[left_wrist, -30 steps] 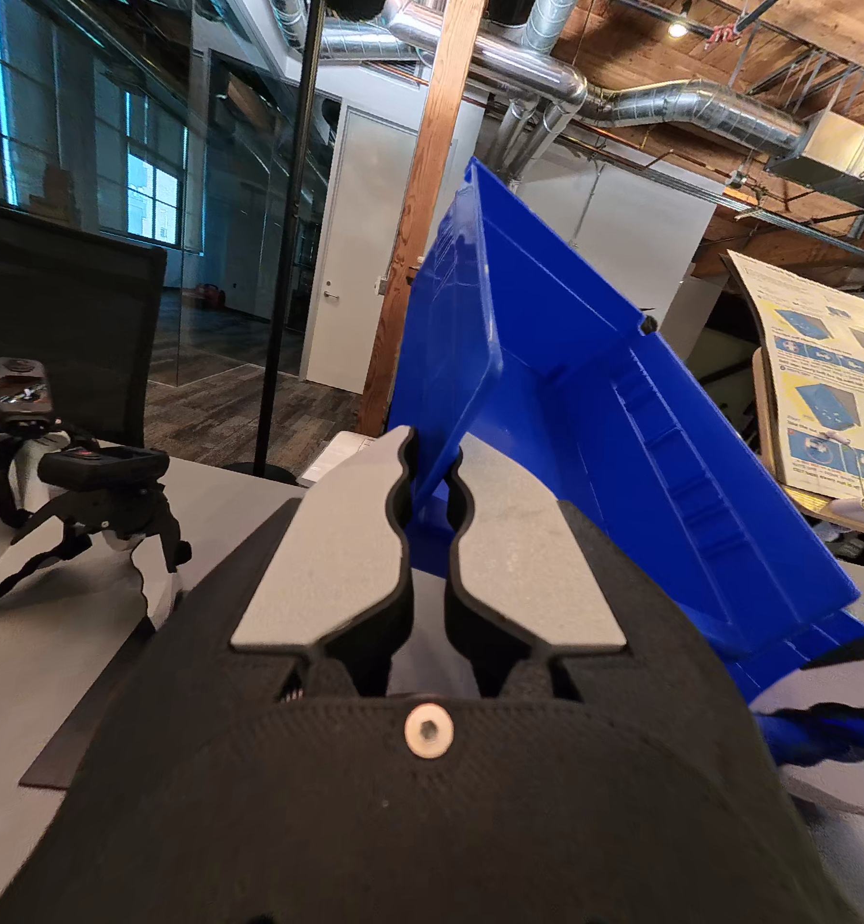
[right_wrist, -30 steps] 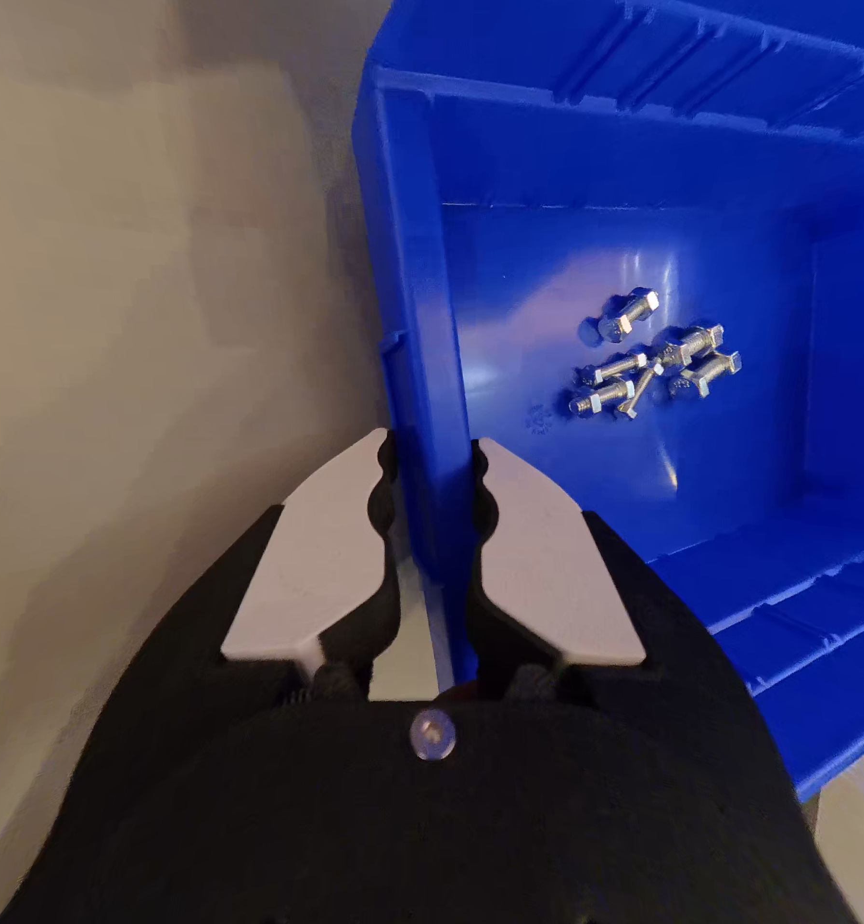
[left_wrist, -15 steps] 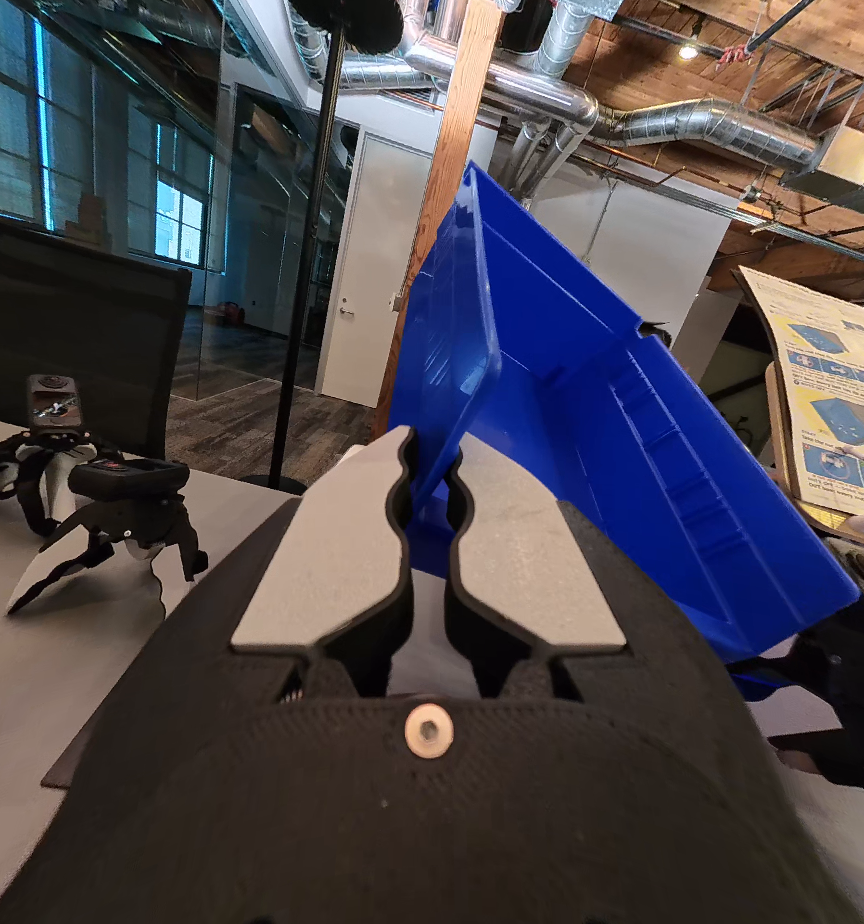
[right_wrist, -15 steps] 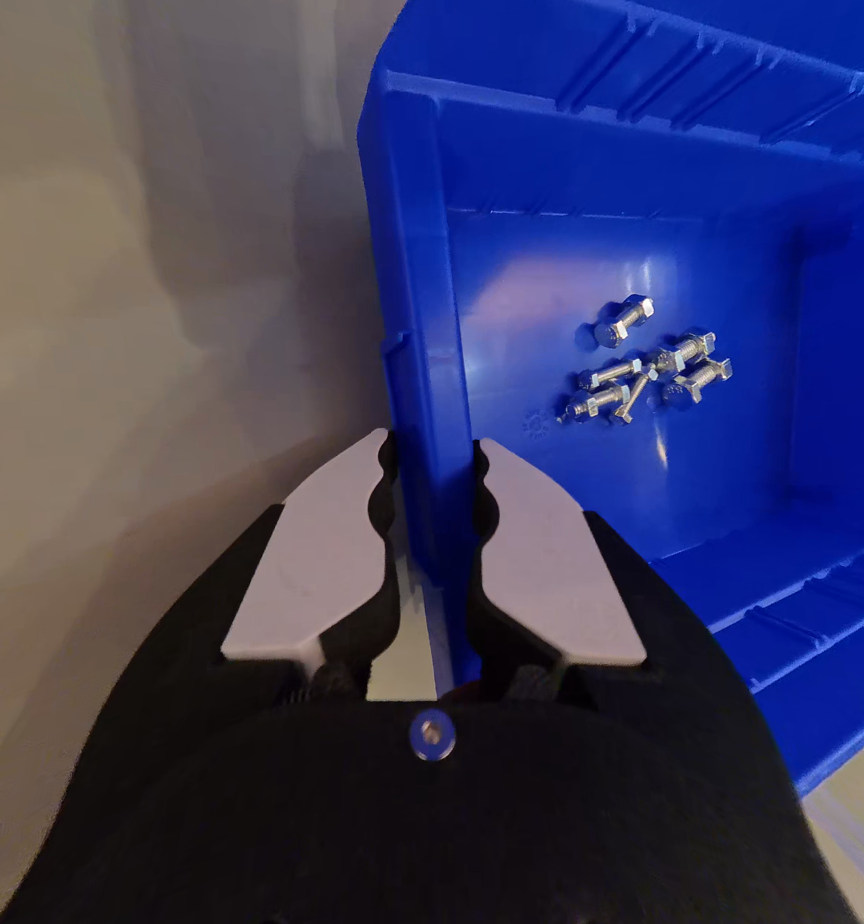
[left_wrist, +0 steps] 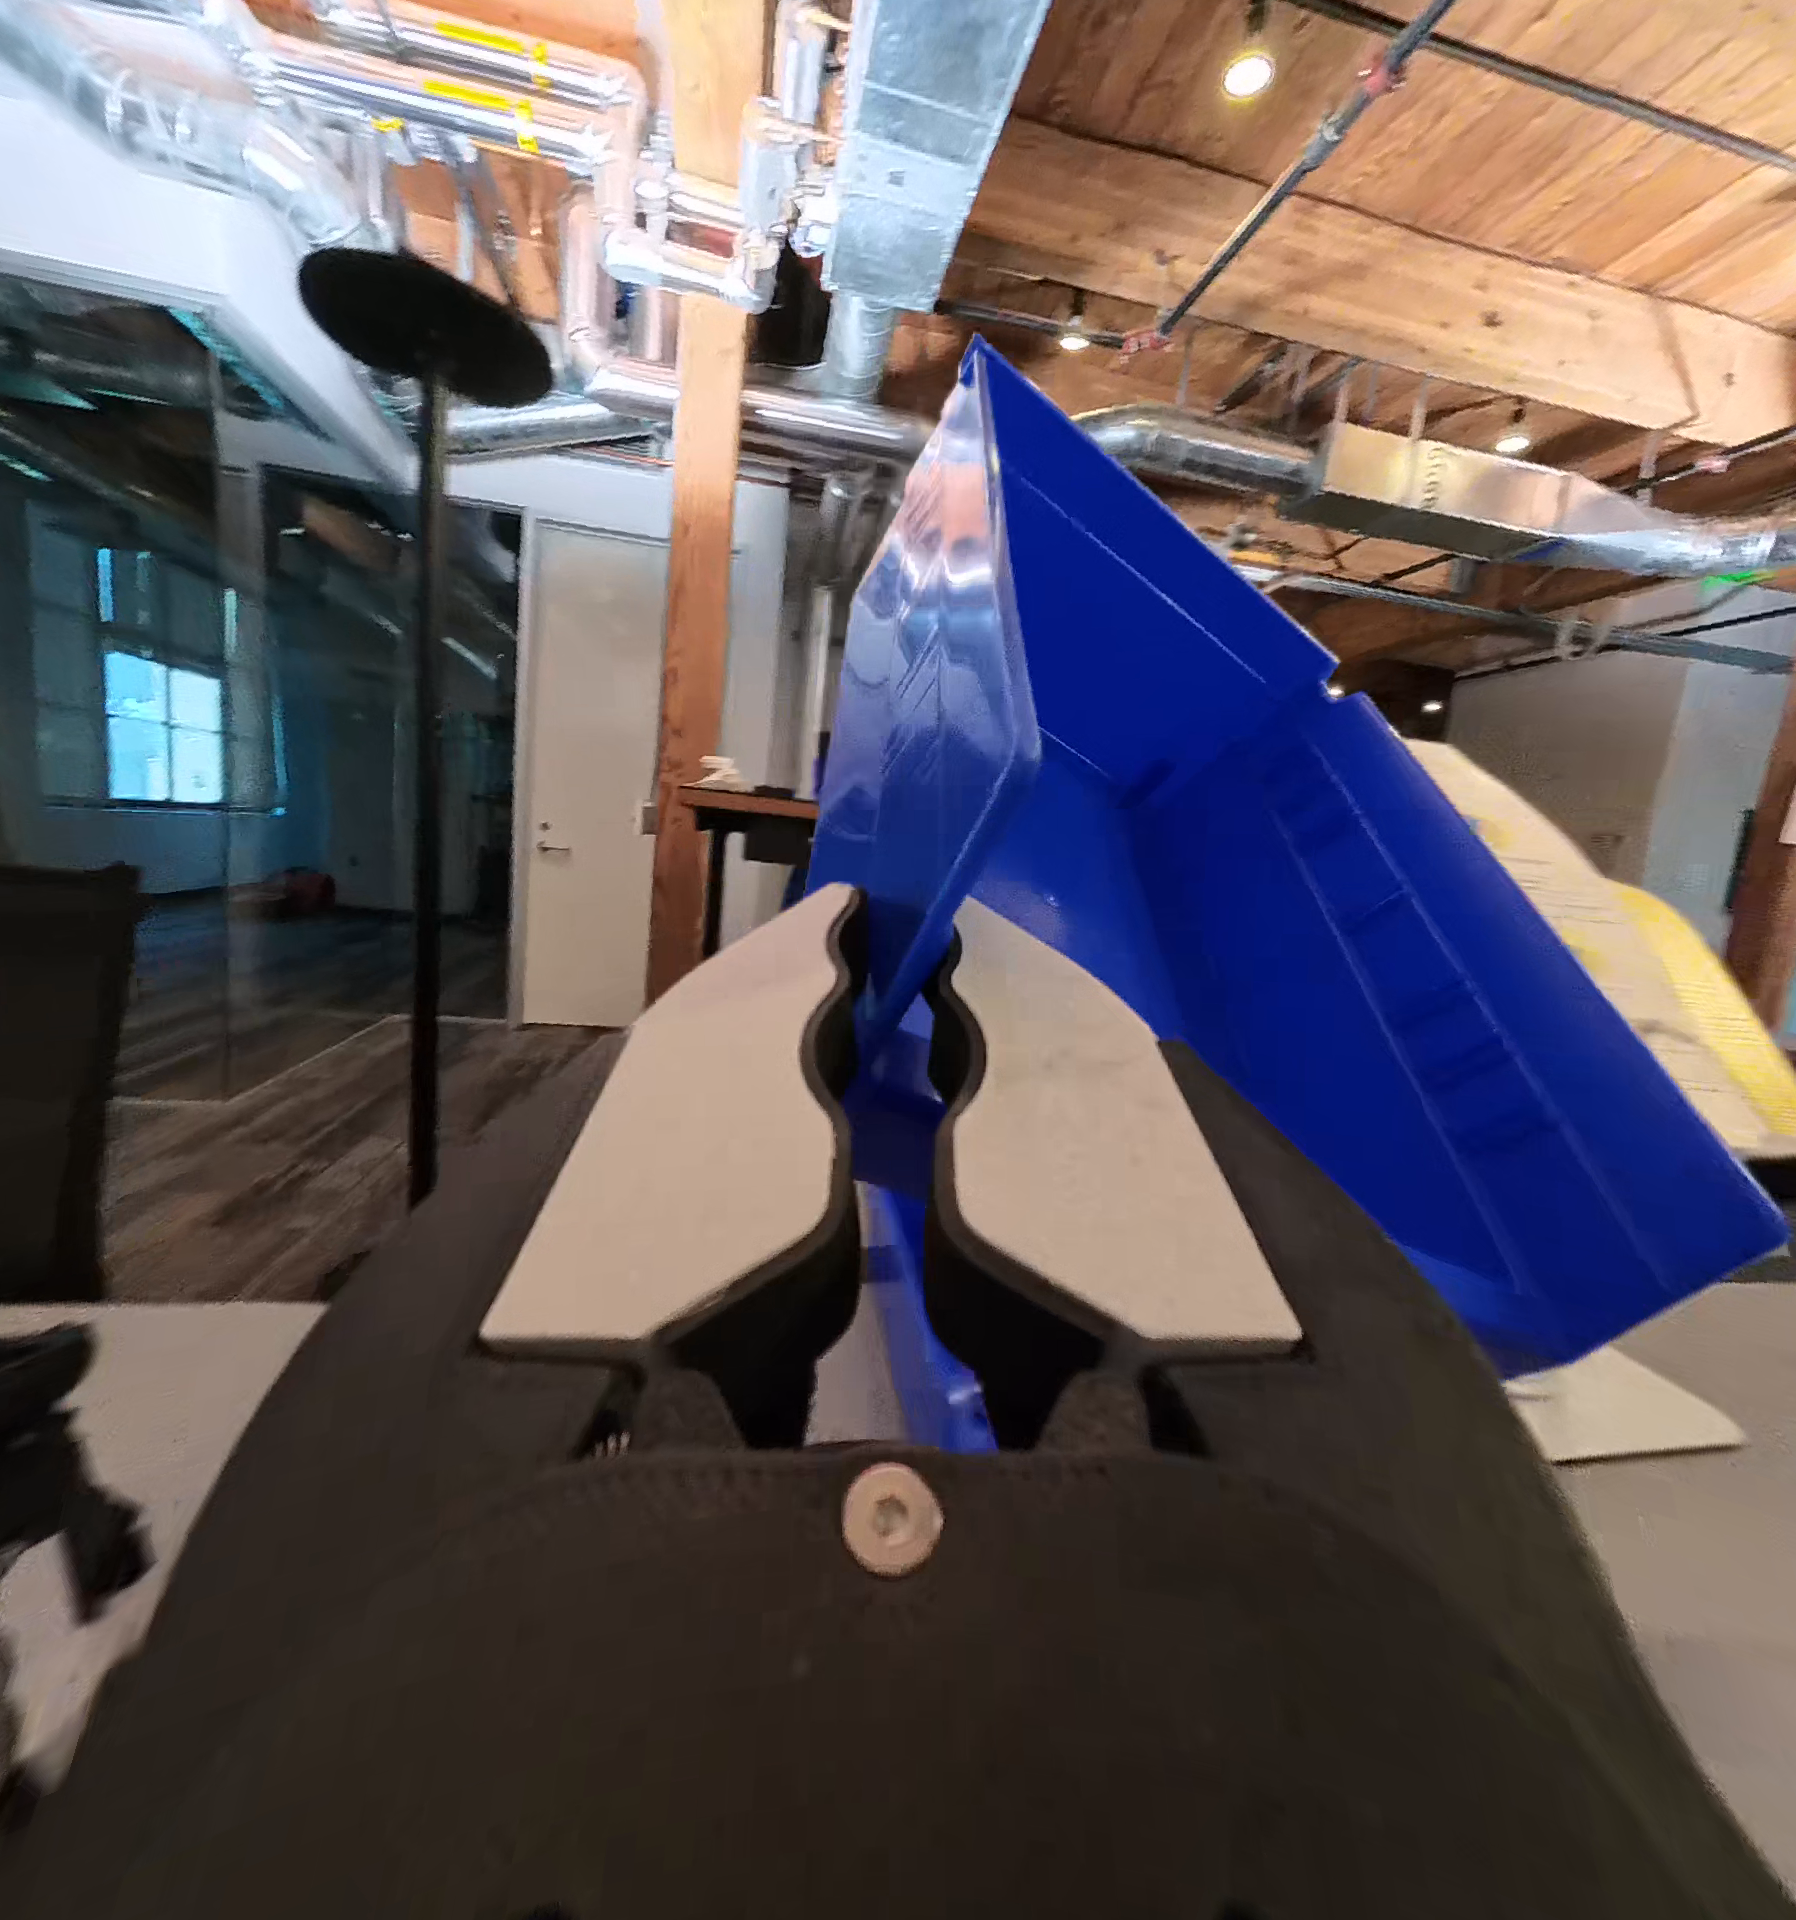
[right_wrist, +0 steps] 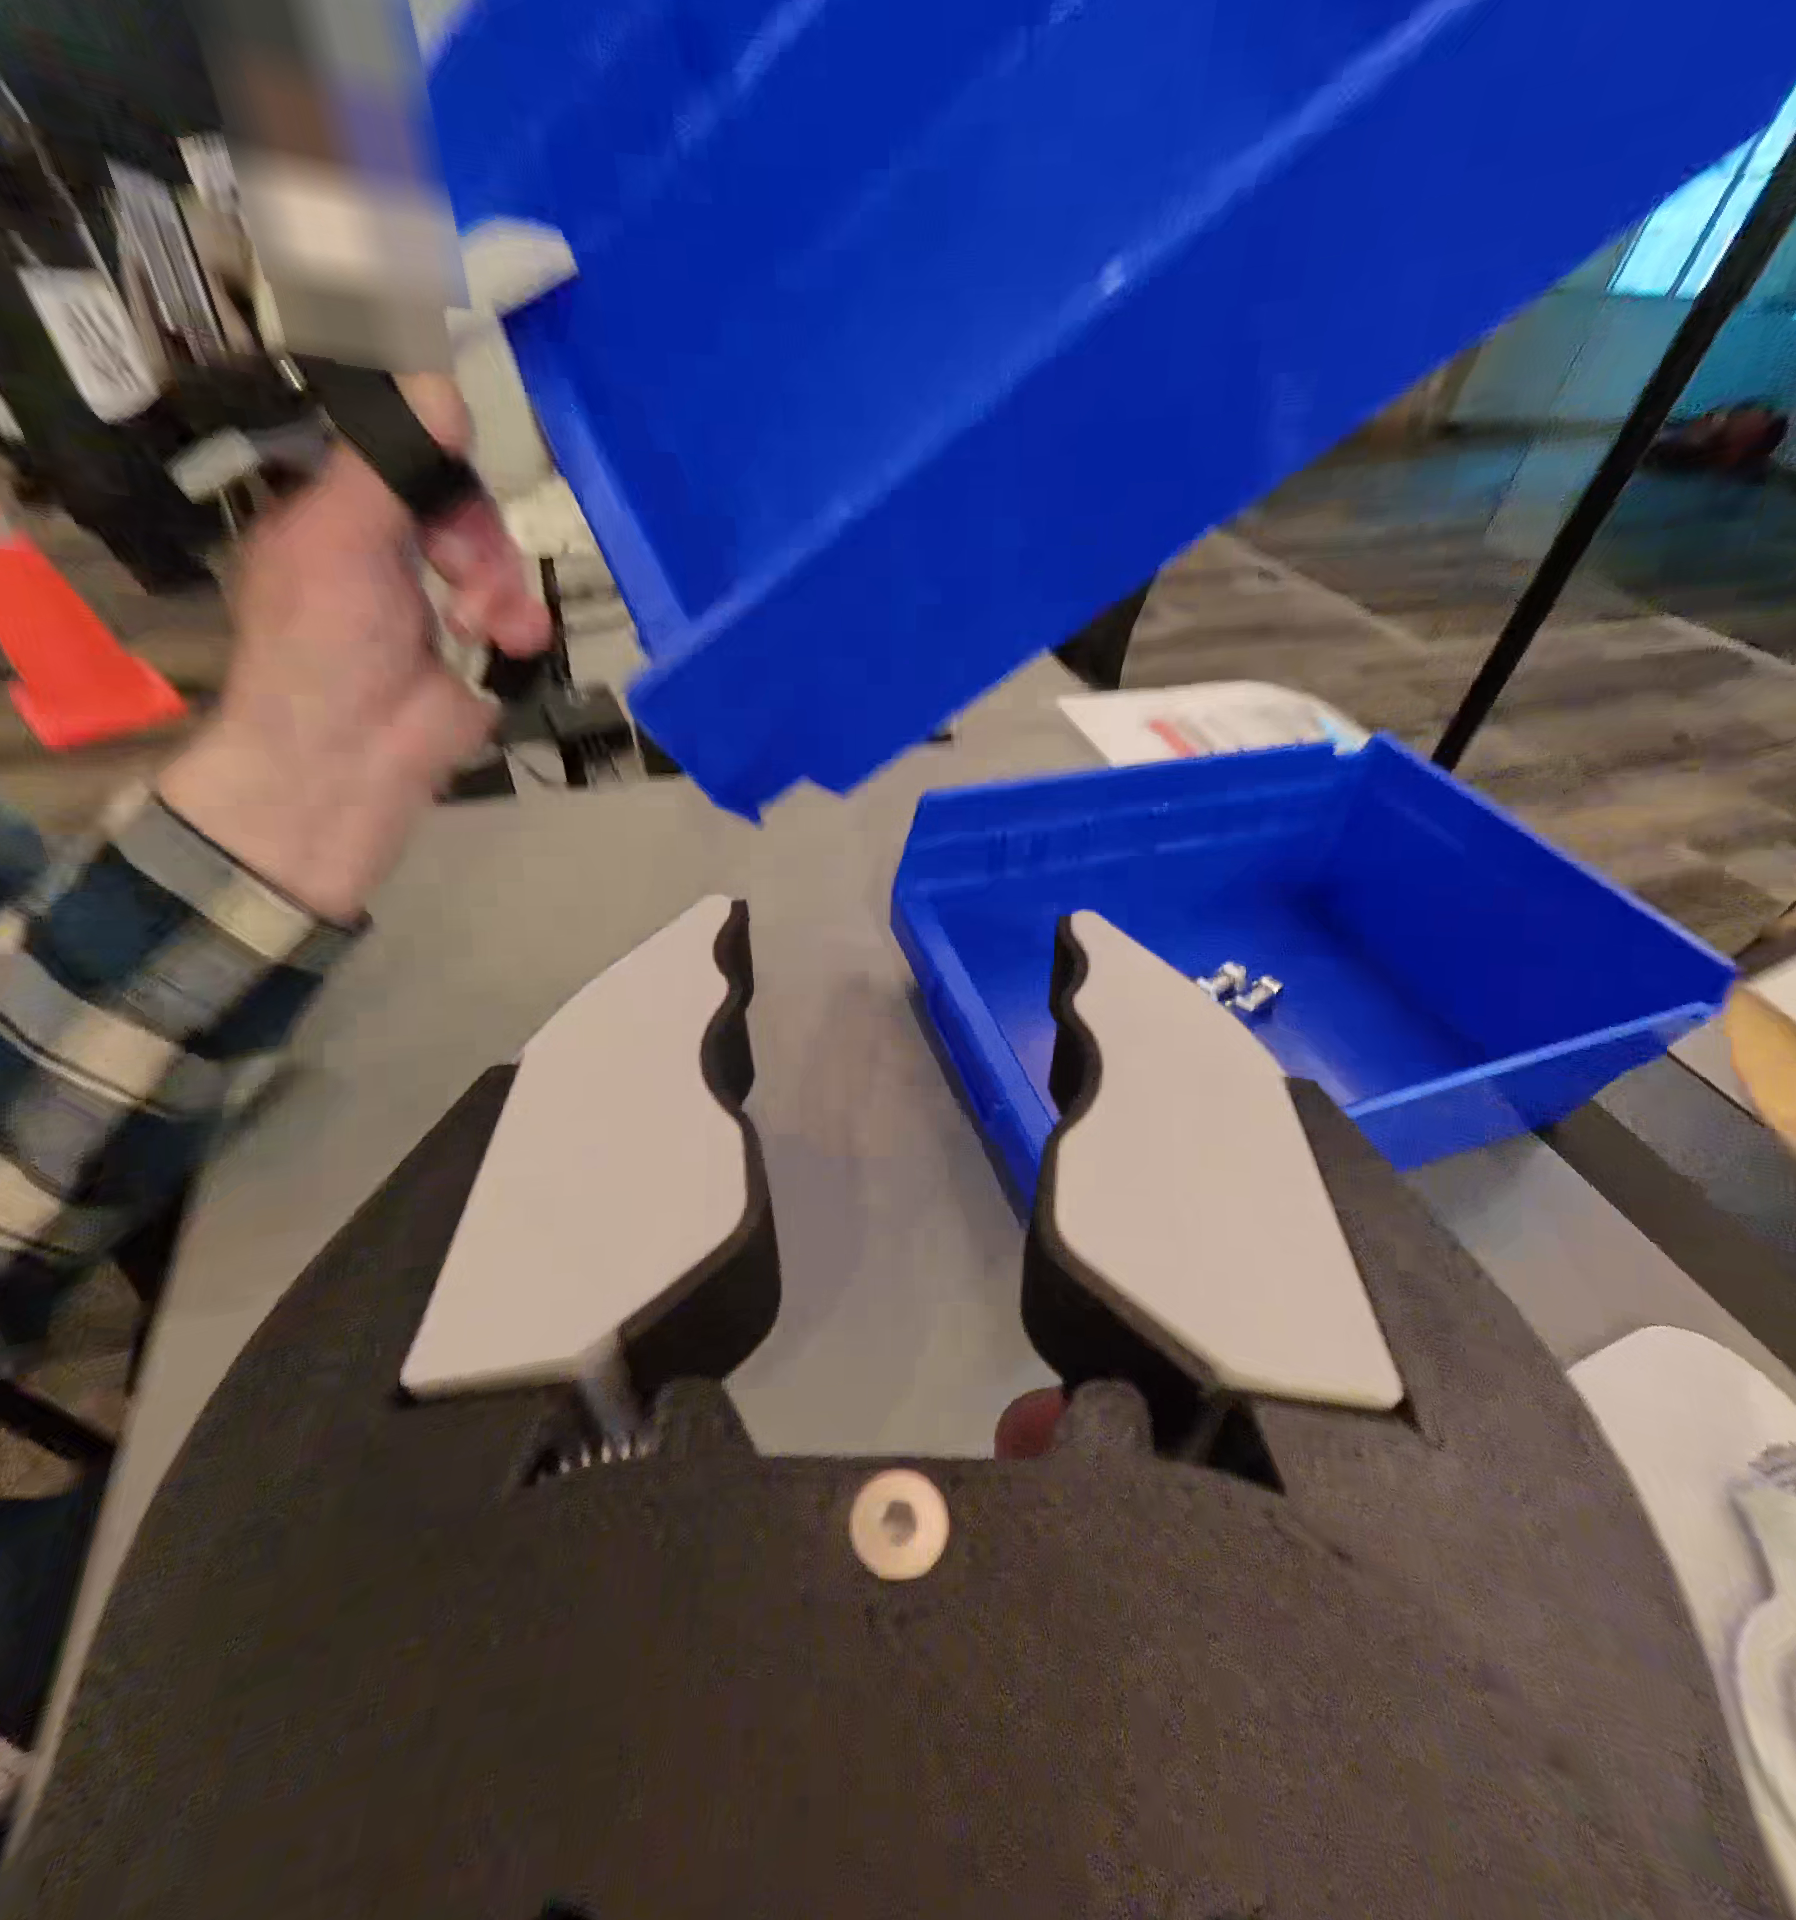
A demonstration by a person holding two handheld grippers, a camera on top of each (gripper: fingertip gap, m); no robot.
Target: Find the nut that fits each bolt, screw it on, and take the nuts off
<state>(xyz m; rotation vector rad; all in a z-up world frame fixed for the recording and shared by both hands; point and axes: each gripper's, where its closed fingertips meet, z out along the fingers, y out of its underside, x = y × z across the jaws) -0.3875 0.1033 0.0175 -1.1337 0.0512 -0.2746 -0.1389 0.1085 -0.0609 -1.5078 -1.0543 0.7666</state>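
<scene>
My left gripper (left_wrist: 899, 925) is shut on the thin wall of an empty blue bin (left_wrist: 1289, 883) and holds it tilted up in the air. The same bin (right_wrist: 925, 312) hangs at the top of the right wrist view, beside the person's hand (right_wrist: 354, 644) on the left gripper. A second blue bin (right_wrist: 1445, 883) rests on the grey table (right_wrist: 561, 935) with a few silver bolts with nuts (right_wrist: 1239, 985) inside. My right gripper (right_wrist: 899, 925) is open. That bin's near left wall (right_wrist: 967, 1049) stands between its fingers, and neither pad presses on it.
A white paper (right_wrist: 1206, 717) lies behind the lower bin, and a black pole (right_wrist: 1600, 416) rises at the right. An orange cone (right_wrist: 52, 634) stands on the floor at the left. A spare gripper (left_wrist: 11, 1455) lies on the table, with a printed board (left_wrist: 1621, 935) to the right. Tip to tip, the grippers are about 25 cm apart.
My right gripper opened and let go of the lower bin's wall, then drew back. My left gripper lifted its bin up and away from the lower bin, still shut on it.
</scene>
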